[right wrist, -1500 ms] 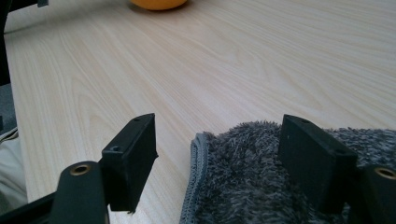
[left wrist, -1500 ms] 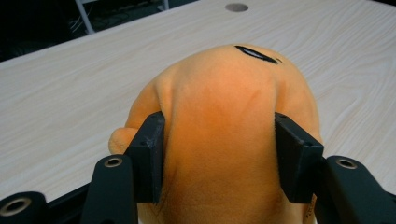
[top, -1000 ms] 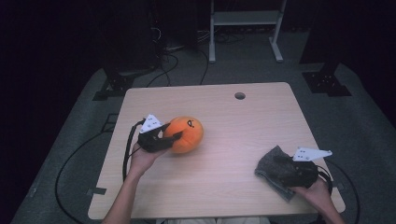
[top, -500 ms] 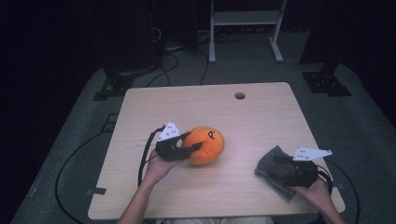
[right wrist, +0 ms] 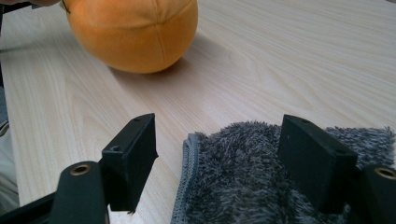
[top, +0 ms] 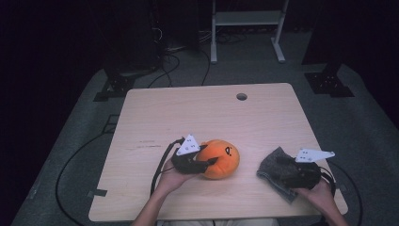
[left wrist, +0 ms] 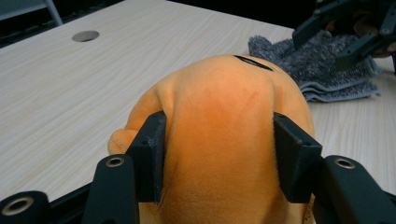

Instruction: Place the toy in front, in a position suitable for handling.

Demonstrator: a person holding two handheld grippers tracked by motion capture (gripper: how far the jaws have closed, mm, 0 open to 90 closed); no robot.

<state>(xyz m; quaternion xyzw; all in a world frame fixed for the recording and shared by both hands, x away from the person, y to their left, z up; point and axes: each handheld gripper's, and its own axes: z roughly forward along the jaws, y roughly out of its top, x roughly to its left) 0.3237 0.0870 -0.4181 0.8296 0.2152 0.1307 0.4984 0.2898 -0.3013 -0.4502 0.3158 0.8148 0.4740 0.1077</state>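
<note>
Orange plush [top: 220, 158] moved right, toward cloth [top: 275, 170] | left gripper [top: 208, 163] clamps it | right gripper [top: 282, 165] wide

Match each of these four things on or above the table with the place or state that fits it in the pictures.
Things:
1. orange plush toy
2. grey towel
3. left gripper
4. round hole

Places or states:
A. near the table's far edge
B. lying under the open fingers of the right gripper
C. squeezed at both sides
D. shut on something soft

Pairs: 1-C, 2-B, 3-D, 4-A
</note>
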